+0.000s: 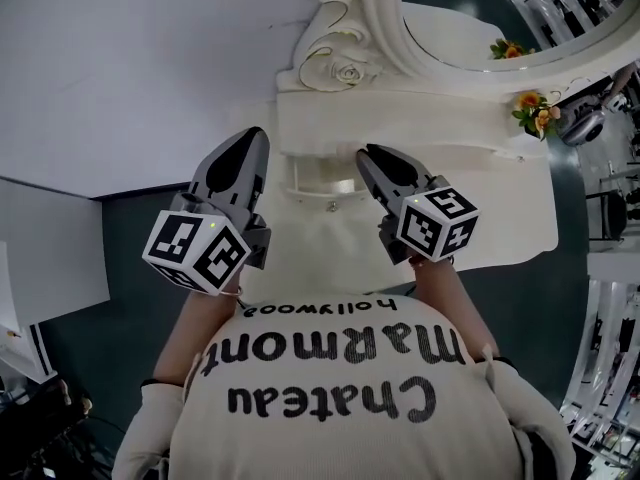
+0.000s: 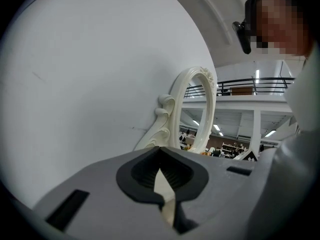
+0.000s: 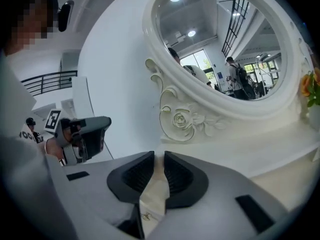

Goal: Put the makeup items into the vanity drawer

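Poised over the drawer knob [image 1: 331, 206]: right gripper [image 1: 367, 155] jaws narrowly apart, empty; left gripper [image 1: 256, 136] jaws seemingly shut. Pinch knob squarely, pull straight out.

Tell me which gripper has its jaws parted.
The right gripper: a narrow, empty gap separates its tips, while on the left gripper the tips meet.

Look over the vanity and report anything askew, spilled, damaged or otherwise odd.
Nothing stands out. The vanity top shows no spill or damage, the mirror frame looks intact, and the flowers sit beside it. The left tool and right tool hover empty above the top. No makeup items are in view.
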